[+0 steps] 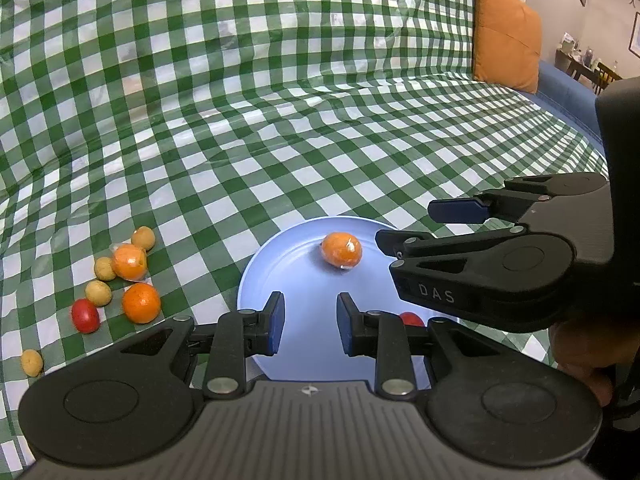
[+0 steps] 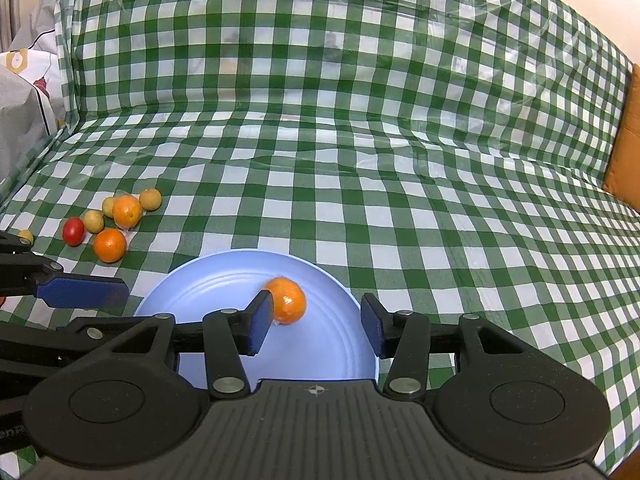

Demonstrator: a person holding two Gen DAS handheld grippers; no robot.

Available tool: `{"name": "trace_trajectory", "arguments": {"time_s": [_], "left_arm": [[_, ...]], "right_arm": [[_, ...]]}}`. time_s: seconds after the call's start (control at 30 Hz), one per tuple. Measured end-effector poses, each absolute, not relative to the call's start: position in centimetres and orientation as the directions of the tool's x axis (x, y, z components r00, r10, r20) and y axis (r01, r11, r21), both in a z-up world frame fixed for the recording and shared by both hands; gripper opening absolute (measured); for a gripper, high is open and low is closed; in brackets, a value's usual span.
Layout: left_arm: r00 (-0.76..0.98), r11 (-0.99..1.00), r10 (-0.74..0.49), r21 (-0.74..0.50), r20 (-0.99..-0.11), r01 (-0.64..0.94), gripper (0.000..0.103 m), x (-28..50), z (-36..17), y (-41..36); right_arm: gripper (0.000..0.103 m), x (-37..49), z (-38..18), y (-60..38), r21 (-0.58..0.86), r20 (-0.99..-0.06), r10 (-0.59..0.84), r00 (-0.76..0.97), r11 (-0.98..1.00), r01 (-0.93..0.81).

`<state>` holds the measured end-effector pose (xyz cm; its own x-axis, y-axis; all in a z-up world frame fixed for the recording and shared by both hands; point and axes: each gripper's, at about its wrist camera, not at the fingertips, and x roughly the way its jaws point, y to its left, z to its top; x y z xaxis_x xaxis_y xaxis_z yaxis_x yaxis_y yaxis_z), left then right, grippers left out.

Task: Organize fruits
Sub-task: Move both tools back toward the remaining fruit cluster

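A light blue plate [image 1: 280, 264] [image 2: 208, 284] lies on the green checked cloth. On it rest a plastic-wrapped orange [image 1: 342, 254] [image 2: 288, 300] and a red tomato [image 1: 412, 319], which is half hidden behind my left gripper. My left gripper [image 1: 310, 324] hovers over the plate's near side, its jaws a narrow gap apart with nothing between them. My right gripper [image 2: 316, 326] [image 1: 420, 226] is open at the plate's right side. The wrapped orange lies just beyond its left pad [image 2: 260, 320], and the right pad stands clear. To the left of the plate, loose fruit lies on the cloth: an orange [image 1: 141, 303] [image 2: 110, 245], a wrapped orange [image 1: 129, 262] [image 2: 127, 210], a tomato [image 1: 85, 315] [image 2: 73, 231] and several small yellow fruits [image 1: 98, 293] [image 2: 93, 221].
The checked cloth [image 2: 360, 140] covers a sofa seat and rises up its back. An orange cushion [image 1: 506, 36] [image 2: 624, 152] stands at the right end against a blue armrest [image 1: 568, 96]. Grey patterned bedding [image 2: 20, 100] lies at the far left. A hand [image 1: 580, 352] holds the right gripper.
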<state>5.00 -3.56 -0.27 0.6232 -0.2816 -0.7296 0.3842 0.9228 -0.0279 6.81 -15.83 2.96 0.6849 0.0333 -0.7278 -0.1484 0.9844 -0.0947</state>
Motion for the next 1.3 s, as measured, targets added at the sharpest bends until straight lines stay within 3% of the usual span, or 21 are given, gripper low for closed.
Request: {"name": "trace_trajectory", "arguments": {"time_s": [0.37,0.73,1.3], "left_arm": [[0.624,0.942,-0.249,-0.035,-0.741,0.334,0.031,5.6,-1.2,-0.9],[0.621,0.98,-0.174,-0.069,-0.764,0.189,0.031,7.5,-1.5,4.7],[0.621,0.985,-0.104,-0.165,-0.777,-0.041,0.031,11.0,-1.3,13.1]], "right_arm": [[0.05,7.0,2.7,-13.3,-0.095,-0.73,0.056,0.681,0.978,-0.183],[0.051,7.6,1.3,-9.2,-0.069,-0.731,0.104,0.674,0.972,-0.224],[0.051,7.9,0.4,-3.3,0.011,-0.63,0.254,0.734,0.948,-0.318]]}}
